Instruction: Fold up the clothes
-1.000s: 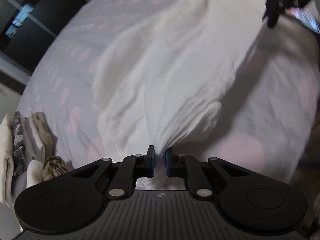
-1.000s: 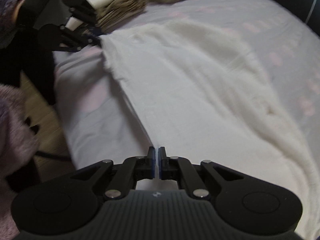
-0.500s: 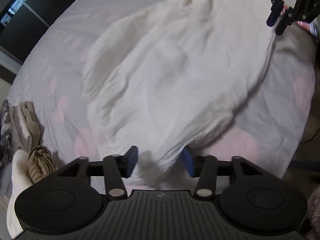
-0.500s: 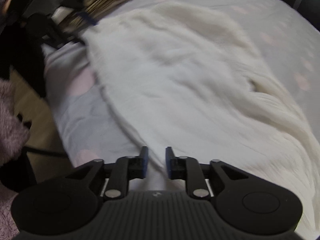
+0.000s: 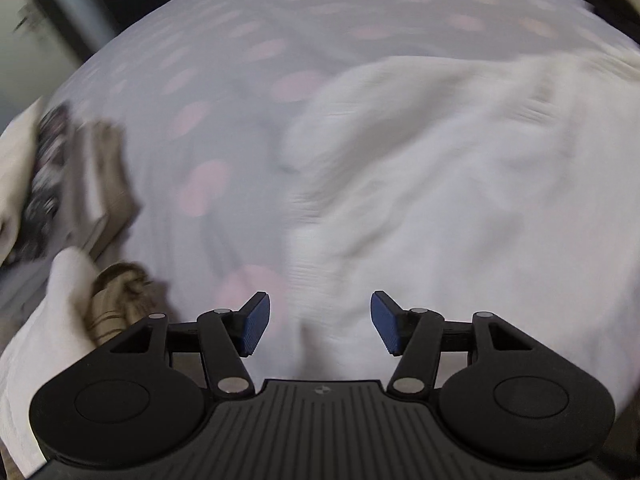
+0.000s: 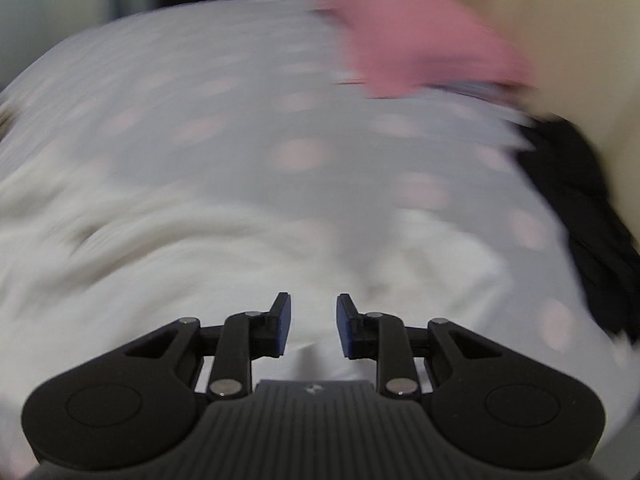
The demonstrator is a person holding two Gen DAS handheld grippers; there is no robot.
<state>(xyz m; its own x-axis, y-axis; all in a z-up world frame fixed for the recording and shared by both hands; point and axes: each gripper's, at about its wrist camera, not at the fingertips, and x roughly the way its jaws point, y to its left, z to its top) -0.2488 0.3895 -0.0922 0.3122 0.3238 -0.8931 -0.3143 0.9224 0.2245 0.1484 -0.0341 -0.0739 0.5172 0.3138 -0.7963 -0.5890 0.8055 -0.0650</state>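
Left wrist view: left hand-held gripper [image 5: 318, 322] wide open, just opened, empty; white garment [image 5: 460, 184] at three o'clock on bed [image 5: 208, 80], one fold laid. Right hand-held gripper [image 6: 313, 326] part-open, empty. More folds left; folded stack [image 5: 72, 168] at nine o'clock

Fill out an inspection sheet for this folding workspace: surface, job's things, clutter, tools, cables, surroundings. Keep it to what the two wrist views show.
Surface: bed sheet, pale grey with pink dots; both views are motion-blurred.
Job's things: white garment lies spread and rumpled on the sheet, gripped by neither tool.
Clutter: stack of folded clothes at the left edge of the left wrist view; a pink cloth and a black cloth at the far right of the bed.
Tools: left tool open, jaws have just been opening, pads clear of the garment; right tool open, narrower gap, jaws have just opened, nothing pressed between the pads.
Cables: nothing seen.
Surroundings: dark furniture beyond the bed, too blurred to identify.
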